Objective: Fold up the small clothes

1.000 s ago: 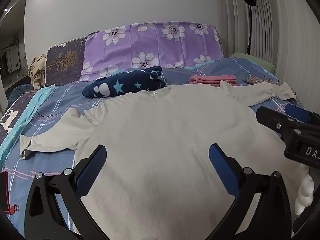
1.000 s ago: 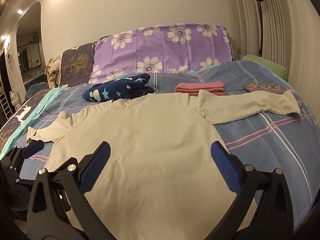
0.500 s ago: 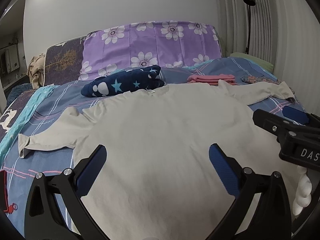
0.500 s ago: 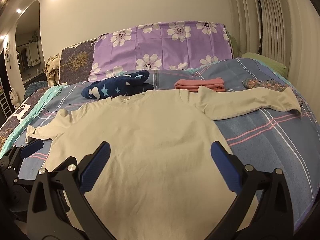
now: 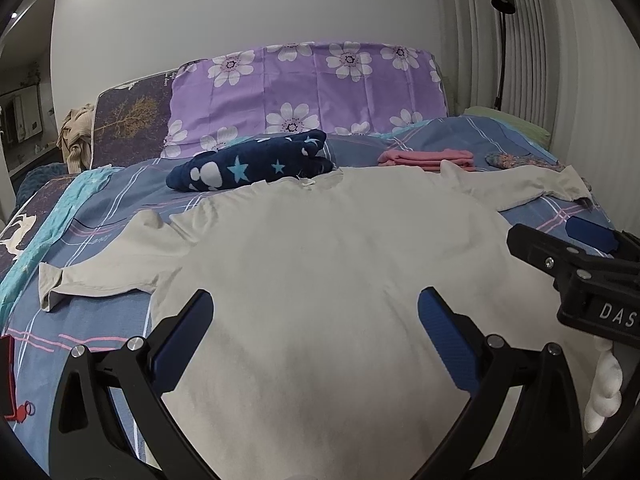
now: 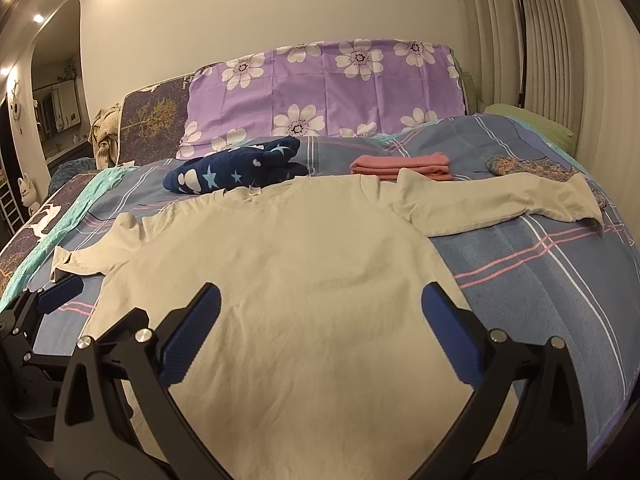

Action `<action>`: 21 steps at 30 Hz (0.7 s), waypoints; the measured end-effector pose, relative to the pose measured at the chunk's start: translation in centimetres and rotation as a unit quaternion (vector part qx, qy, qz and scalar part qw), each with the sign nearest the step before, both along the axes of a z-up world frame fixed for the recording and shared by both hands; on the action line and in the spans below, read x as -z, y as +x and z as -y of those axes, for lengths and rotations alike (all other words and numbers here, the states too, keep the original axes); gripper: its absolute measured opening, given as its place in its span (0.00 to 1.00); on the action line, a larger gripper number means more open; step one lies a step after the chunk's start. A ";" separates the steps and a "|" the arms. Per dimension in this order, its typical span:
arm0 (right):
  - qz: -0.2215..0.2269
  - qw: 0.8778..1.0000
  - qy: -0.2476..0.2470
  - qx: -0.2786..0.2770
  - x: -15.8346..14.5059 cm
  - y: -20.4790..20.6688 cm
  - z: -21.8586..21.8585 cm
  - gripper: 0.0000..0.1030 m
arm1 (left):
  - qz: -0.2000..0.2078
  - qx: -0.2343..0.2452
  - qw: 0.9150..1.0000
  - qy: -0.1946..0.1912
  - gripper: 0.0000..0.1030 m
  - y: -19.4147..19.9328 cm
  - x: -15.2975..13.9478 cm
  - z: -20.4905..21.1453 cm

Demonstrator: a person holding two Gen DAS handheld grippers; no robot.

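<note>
Both grippers (image 5: pixel 314 334) (image 6: pixel 320 330) gape over shirt (image 6: pixel 288 280) (collar away, sleeves crosswise).

Both tongs (image 5: pixel 314 336) (image 6: pixel 320 330) are black-framed, with blue ribbed pads (image 5: pixel 446 340) and silver screws (image 6: pixel 143 335).

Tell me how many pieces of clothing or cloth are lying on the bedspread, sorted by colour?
Beige: 1, the spread-out shirt
Navy with stars: 1, the rolled bundle
Pink: 1, the folded stack
Multicoloured patterned: 1, a small piece by the right sleeve
Total: 4
</note>
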State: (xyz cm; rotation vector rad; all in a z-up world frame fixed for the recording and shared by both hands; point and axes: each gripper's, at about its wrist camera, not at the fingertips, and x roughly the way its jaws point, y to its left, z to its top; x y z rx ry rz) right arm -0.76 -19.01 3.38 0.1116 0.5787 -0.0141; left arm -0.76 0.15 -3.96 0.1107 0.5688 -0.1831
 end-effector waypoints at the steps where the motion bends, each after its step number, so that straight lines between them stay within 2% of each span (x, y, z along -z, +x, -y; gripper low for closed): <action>1: 0.000 1.000 0.001 -0.001 0.0 0.0 -0.1 0.98 | -0.001 -0.001 1.000 -0.001 0.99 0.0 0.0 -0.1; 7: -0.002 1.000 0.002 -0.001 -0.1 -0.2 -0.4 0.98 | -0.016 -0.004 1.000 -0.012 0.99 0.2 0.2 -0.6; 19: -0.012 1.000 -0.007 -0.011 -0.2 0.2 -1.2 0.98 | -0.018 -0.012 1.000 -0.009 0.99 0.3 0.6 -1.2; 21: -0.015 1.000 -0.012 -0.012 -0.3 0.3 -1.3 0.98 | -0.021 -0.010 1.000 -0.009 0.95 0.4 0.7 -1.4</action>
